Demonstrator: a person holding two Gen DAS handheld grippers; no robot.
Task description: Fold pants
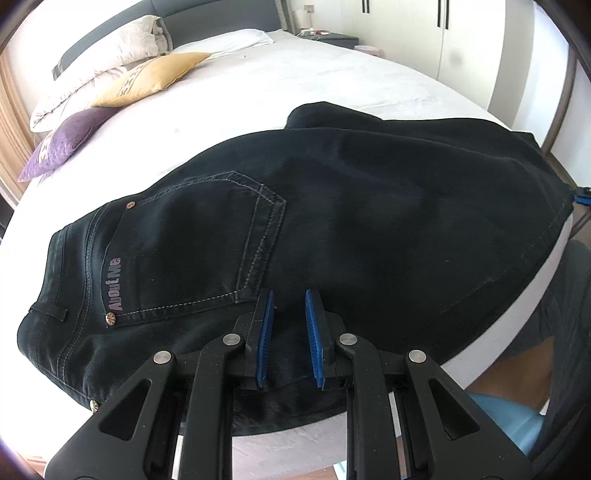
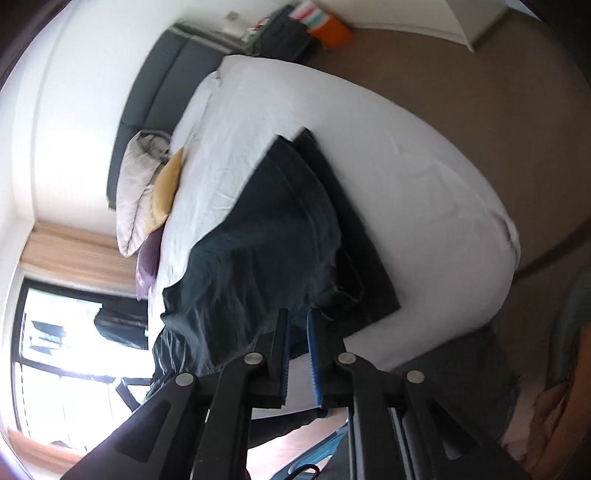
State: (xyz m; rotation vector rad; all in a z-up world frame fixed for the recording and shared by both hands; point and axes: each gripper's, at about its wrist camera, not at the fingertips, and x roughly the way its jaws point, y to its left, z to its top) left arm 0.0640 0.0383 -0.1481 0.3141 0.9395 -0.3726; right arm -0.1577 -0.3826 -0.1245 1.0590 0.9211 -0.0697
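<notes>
Black jeans (image 1: 332, 229) lie on the white bed (image 1: 295, 81), back pocket up, waist to the left, legs running right toward the bed edge. My left gripper (image 1: 289, 295) hovers just over the seat near the pocket's lower corner, blue pads apart, holding nothing. In the tilted right wrist view the jeans (image 2: 266, 251) are partly lifted. My right gripper (image 2: 297, 317) has its pads close together with dark cloth at their tips; the cloth hangs from it above a flat layer (image 2: 362, 266).
A yellow cushion (image 1: 155, 77), a purple cushion (image 1: 62, 144) and pale pillows (image 1: 122, 40) sit at the bed's far left. A person's leg (image 1: 565, 332) stands by the bed's right edge. A window (image 2: 66, 362) and wardrobe doors (image 1: 443, 22) bound the room.
</notes>
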